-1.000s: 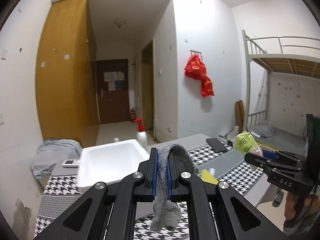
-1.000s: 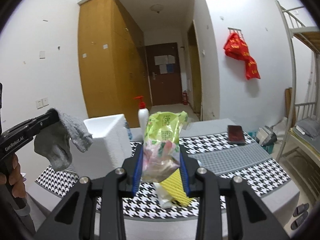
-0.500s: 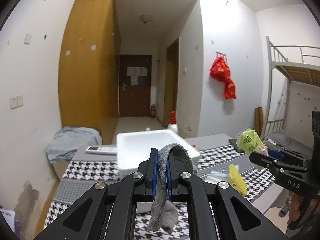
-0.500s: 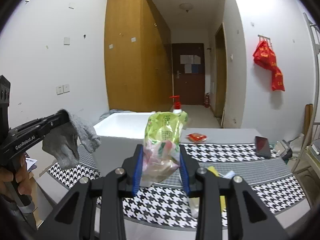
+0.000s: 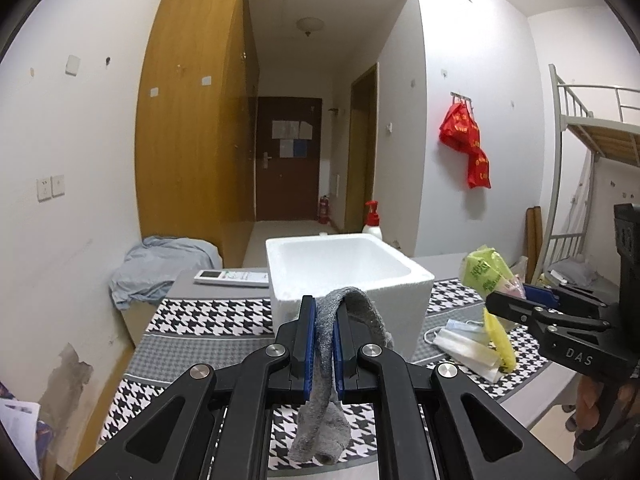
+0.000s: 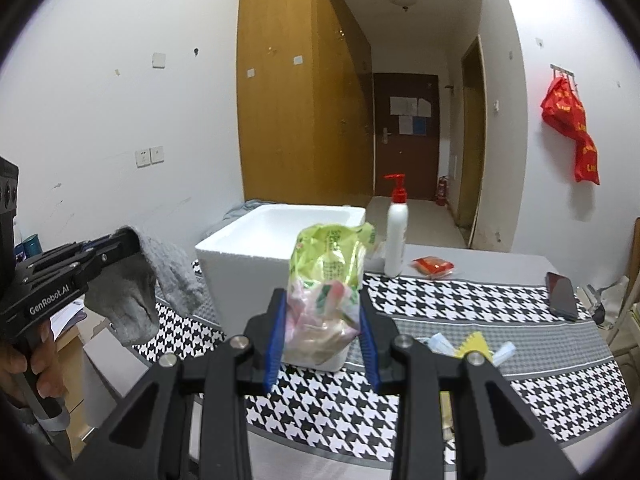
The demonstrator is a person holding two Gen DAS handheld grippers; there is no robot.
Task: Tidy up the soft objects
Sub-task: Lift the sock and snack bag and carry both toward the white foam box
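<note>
The white foam box (image 5: 344, 276) now sits squarely ahead of both my grippers on the houndstooth table (image 5: 208, 312), open side up and holding nothing I can see; a second ago it lay off to the left in my left view and half hidden behind the sock in my right view, so I have swung both hands round to face it, and I judge the drop into it is the next step; the grey sock (image 5: 328, 340) hangs pinched between the blue pads of my left gripper (image 5: 322, 336), its jaws shut tight on the fabric, toe dangling below and the cuff looped over the top, short of the box's near wall; the green snack bag (image 6: 328, 292) stands clamped upright in my right gripper (image 6: 323, 344), jaws partly closed on its sides, also short of the box; both grips look unchanged from the earlier frame; left on the table, to the right of the box, are the face masks (image 5: 460, 340) and a yellow cloth (image 5: 498, 336), untouched; the pump bottle (image 6: 396, 236), a red packet (image 6: 433, 266) and a phone (image 6: 562, 290) lie further back, none of them mine to sort, I think.
</note>
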